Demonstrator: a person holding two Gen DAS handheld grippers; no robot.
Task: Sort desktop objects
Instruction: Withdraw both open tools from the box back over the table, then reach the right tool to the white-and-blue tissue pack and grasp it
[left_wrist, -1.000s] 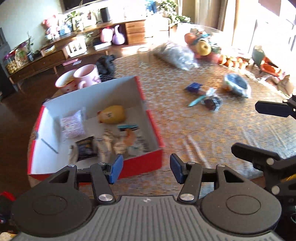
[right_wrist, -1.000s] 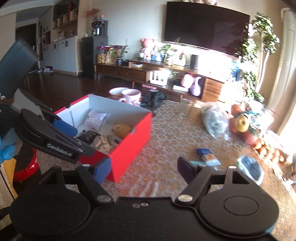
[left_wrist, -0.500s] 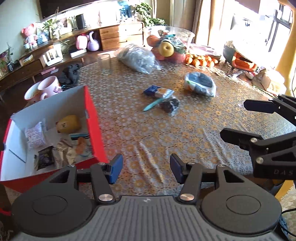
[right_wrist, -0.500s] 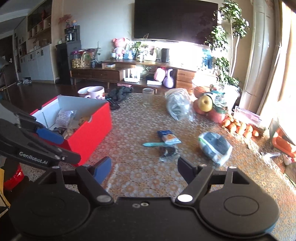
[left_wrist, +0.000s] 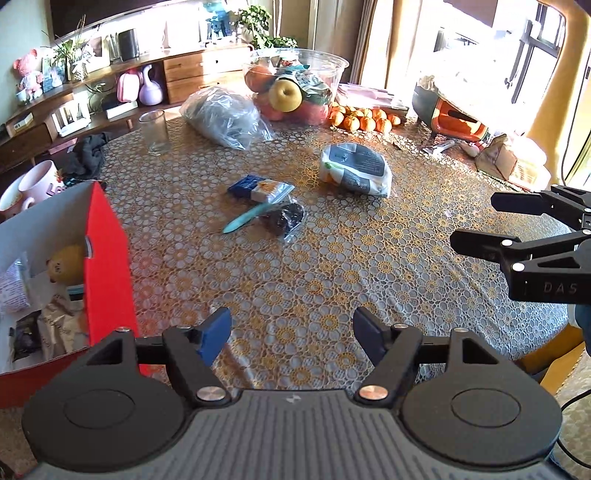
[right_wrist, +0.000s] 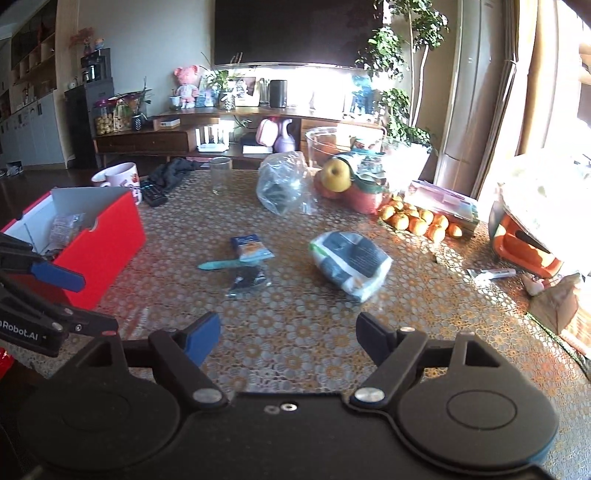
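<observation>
A red box with white walls stands at the table's left and holds several small items, among them a yellow toy. Mid-table lie a blue-and-orange snack packet, a teal utensil and a dark sweet in clear wrap. To their right lies a white-and-grey bag. My left gripper hovers over bare cloth short of them, its jaws opening, nothing between them. My right gripper faces the same packet and bag, jaws opening a little, empty.
At the back stand a drinking glass, a crumpled clear plastic bag, a fruit bowl and a row of oranges. Pink mugs sit behind the box. Clutter lines the table's right edge.
Both views have swung from the red box toward the items mid-table; the box has slid to the left edge. The left jaws stand wider apart than before.
</observation>
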